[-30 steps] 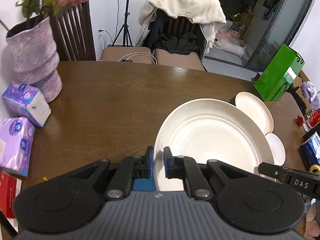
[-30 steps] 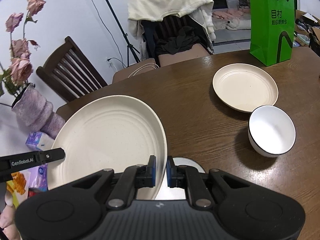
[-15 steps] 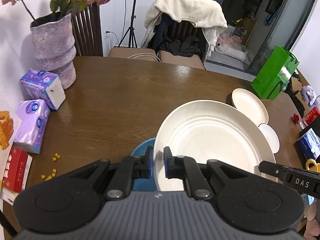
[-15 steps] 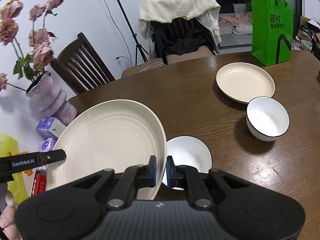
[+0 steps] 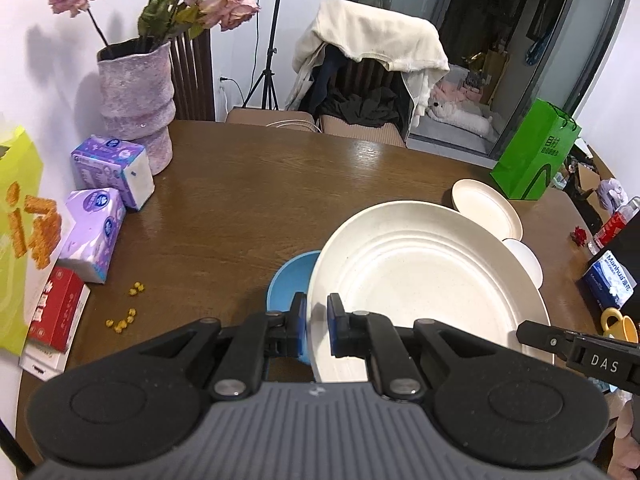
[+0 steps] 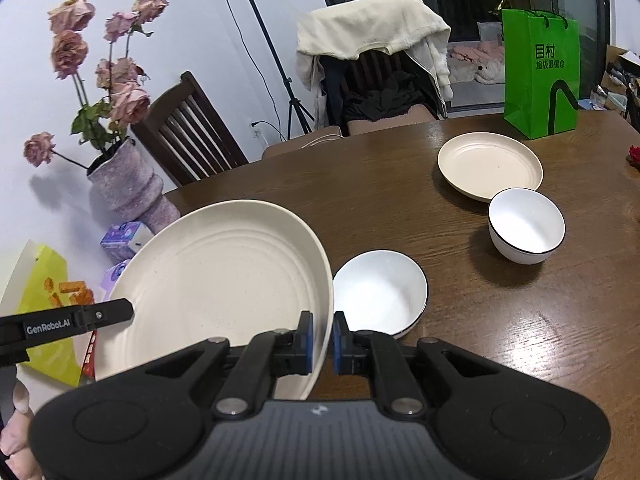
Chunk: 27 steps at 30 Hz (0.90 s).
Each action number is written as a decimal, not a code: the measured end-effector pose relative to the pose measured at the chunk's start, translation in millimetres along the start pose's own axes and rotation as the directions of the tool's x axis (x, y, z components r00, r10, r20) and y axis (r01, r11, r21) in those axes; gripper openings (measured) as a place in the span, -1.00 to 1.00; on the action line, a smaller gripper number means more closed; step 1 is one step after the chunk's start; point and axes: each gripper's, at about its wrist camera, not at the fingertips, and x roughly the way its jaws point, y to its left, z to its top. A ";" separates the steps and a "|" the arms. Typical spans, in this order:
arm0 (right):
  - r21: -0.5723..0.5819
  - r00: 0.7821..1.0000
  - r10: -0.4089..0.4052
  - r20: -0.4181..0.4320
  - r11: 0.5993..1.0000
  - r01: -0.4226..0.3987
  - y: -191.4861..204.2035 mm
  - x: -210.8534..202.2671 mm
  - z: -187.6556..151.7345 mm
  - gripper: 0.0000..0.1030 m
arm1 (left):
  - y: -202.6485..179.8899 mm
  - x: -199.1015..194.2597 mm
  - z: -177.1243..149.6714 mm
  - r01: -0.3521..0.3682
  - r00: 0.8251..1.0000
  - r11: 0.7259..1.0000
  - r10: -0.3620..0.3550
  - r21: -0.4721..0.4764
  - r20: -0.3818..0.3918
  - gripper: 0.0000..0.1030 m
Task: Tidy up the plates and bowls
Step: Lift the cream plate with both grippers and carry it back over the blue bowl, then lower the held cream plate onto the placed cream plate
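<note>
We have the big cream plate (image 5: 424,280) pinched at both edges: left tongs (image 5: 317,330) clamp its left rim at lower centre of the left view, right tongs (image 6: 319,342) clamp its right rim at lower centre of the right view. Plate is lifted off the table (image 6: 400,184). Blue bowl (image 5: 288,280) sits under its left edge; white bowl (image 6: 380,292) just right of it. Small plate (image 6: 490,166) and second white bowl (image 6: 526,224) touch at right of the right view.
</note>
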 end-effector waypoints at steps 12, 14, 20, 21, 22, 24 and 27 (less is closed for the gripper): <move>-0.003 1.000 0.007 0.013 1.000 -0.007 -2.4 -34.2 -31.6 -0.81 | -7.2 -30.9 -31.3 0.008 1.000 1.000 -0.008 0.002 0.015 -0.79; -0.001 1.000 0.006 0.013 1.000 -0.006 -5.8 -38.7 -36.5 -0.81 | -9.1 -34.7 -36.9 0.010 1.000 1.000 -0.010 0.002 0.015 -0.79; 0.002 1.000 0.005 0.015 1.000 -0.005 -11.0 -51.8 -52.0 -0.81 | -15.6 -45.9 -52.9 0.017 1.000 1.000 -0.017 -0.001 0.019 -0.79; 0.004 1.000 0.006 0.015 1.000 -0.006 -12.0 -53.5 -54.1 -0.81 | -16.9 -47.8 -55.7 0.018 1.000 1.000 -0.018 -0.001 0.020 -0.79; 0.005 1.000 0.006 0.015 1.000 -0.006 -13.7 -55.1 -56.7 -0.81 | -18.1 -49.4 -57.9 0.018 1.000 1.000 -0.018 0.000 0.021 -0.79; 0.006 1.000 0.006 0.015 1.000 -0.006 -16.4 -58.6 -61.5 -0.81 | -20.7 -52.7 -62.7 0.019 1.000 1.000 -0.019 0.003 0.021 -0.79; 0.007 1.000 0.005 0.015 1.000 -0.005 -18.0 -60.4 -64.0 -0.81 | -23.8 -55.2 -71.0 0.022 1.000 1.000 -0.022 0.005 0.017 -0.79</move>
